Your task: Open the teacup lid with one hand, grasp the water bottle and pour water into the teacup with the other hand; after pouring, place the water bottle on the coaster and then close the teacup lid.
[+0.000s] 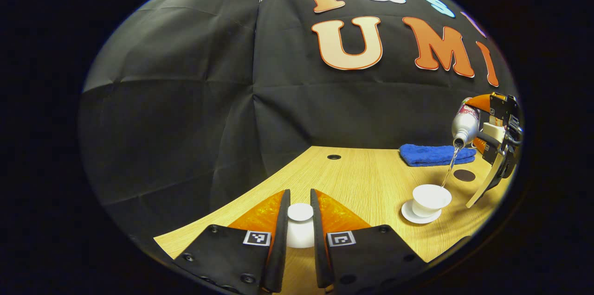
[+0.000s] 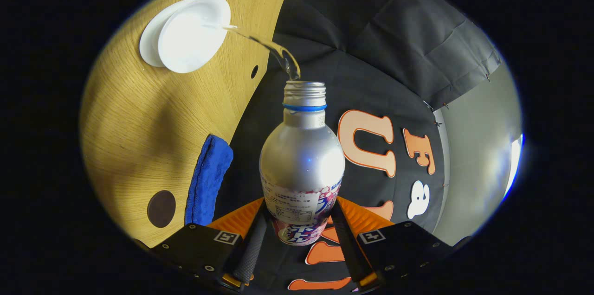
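Right gripper (image 2: 299, 234) fingers clamp the water bottle (image 2: 301, 165) — water streams ahead into the teacup (image 2: 192, 35); left gripper (image 1: 300, 234) fingers hold the lid (image 1: 300, 212).

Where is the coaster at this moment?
In the left gripper view, the dark round coaster lies bare on the table, between the blue towel and the teacup.

In the left gripper view, the cup (image 1: 430, 198) stands on its saucer (image 1: 420, 216) on the counter (image 1: 362, 179). Behind it lies the coaster (image 1: 464, 175), with the towel (image 1: 436, 154) farther back. The bottle (image 1: 465, 124) hangs tilted above the cup, and the lid (image 1: 300, 212) sits between the left tongs (image 1: 300, 230).
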A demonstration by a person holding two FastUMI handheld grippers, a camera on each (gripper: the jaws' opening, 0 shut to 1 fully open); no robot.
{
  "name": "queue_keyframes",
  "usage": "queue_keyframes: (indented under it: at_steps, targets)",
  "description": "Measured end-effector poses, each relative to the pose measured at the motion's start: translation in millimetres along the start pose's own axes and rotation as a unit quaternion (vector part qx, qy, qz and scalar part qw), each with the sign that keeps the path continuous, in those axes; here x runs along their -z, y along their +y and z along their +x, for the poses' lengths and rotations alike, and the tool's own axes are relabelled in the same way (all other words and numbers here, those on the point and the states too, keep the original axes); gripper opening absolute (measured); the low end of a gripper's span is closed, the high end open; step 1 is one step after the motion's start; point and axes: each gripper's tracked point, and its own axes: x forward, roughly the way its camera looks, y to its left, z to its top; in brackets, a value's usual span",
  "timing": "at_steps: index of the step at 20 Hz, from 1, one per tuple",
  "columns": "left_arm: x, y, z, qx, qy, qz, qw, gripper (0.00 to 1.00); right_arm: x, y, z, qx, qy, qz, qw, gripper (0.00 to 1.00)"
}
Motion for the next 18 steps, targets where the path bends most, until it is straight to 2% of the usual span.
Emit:
queue_keyframes:
  at_steps: [5, 6, 7, 13, 18]
  targets:
    - [-1.6, 0.1, -1.2, -0.001, -0.001, -0.001, 1.000, 0.30, 1.4, -11.8, 5.9, 0.011, -0.006, -0.014, 1.000, 0.78]
    - [-2.7, 0.4, -0.6, -0.002, -0.002, -0.001, 1.000, 0.34, 1.7, -16.0, 6.3, 0.014, -0.008, -0.018, 1.000, 0.78]
    - [-1.9, 0.3, -0.9, -0.002, -0.002, 0.000, 1.000, 0.30, 3.2, -21.5, 8.0, 0.019, -0.009, -0.024, 1.000, 0.77]
    - [-2.1, 0.4, -0.2, 0.000, -0.005, -0.002, 1.000, 0.31, 5.9, -42.3, 15.9, 0.041, -0.017, -0.045, 0.998, 0.77]
    - [-7.2, -2.2, -0.2, 0.001, -0.005, -0.003, 1.000, 0.31, -4.8, -35.4, 14.4, 0.038, -0.035, -0.058, 0.997, 0.77]
